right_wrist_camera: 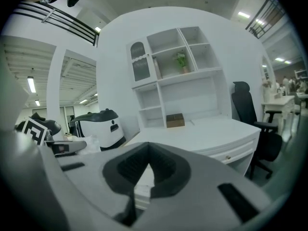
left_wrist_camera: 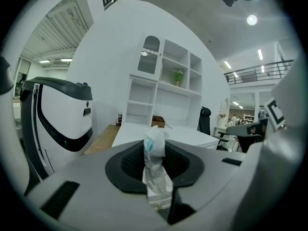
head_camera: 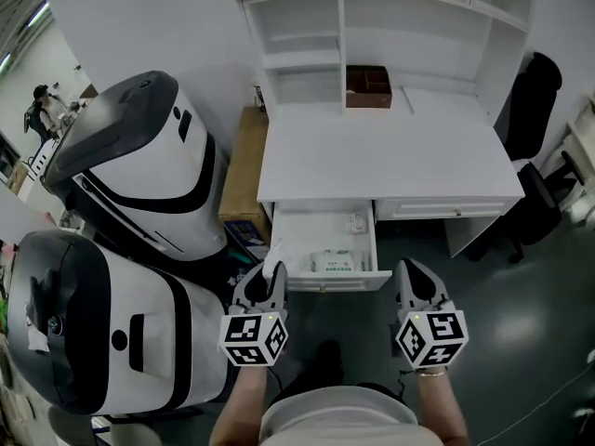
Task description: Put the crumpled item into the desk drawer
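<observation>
The crumpled item is a twisted white wrapper with a pale blue patch, standing up between the pads of my left gripper. In the left gripper view the crumpled item fills the gap of the left gripper, which is shut on it. The white desk has its left drawer pulled open just beyond and to the right of that gripper. My right gripper hovers in front of the desk, right of the drawer. In its own view the right gripper has its tips together and holds nothing.
A white packet and a small item lie in the open drawer. A brown box sits on the desk's back. Two large white-and-black machines crowd the left, with a cardboard box beside the desk. A black chair stands right.
</observation>
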